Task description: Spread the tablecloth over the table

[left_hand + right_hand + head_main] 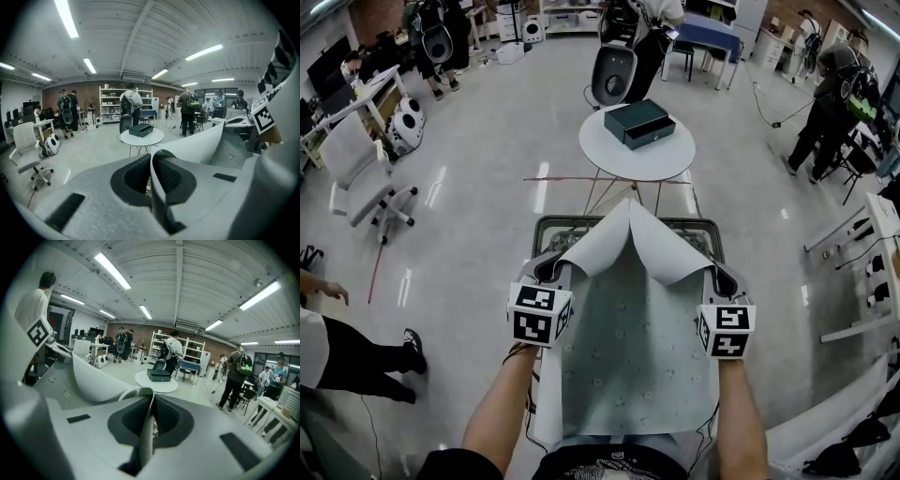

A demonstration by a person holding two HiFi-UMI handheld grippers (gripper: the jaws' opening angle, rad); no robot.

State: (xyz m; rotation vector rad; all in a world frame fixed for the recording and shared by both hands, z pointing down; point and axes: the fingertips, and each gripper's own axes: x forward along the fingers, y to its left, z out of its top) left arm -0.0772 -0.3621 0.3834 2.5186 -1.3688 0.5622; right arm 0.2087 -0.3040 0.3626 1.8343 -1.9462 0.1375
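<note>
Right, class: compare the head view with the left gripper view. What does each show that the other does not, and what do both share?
Only the head view: both forearms, and the tablecloth seen from above along its whole length over the dark-framed table, with its far edge lifted and curling.
Only the left gripper view: a close look along the left gripper, its jaws shut on the cloth's edge, plus ceiling lights and shelving.
Both: the round white table with the dark box, and the cloth.

Pale tablecloth [637,352] lies over table [551,223], far edge folded back
</note>
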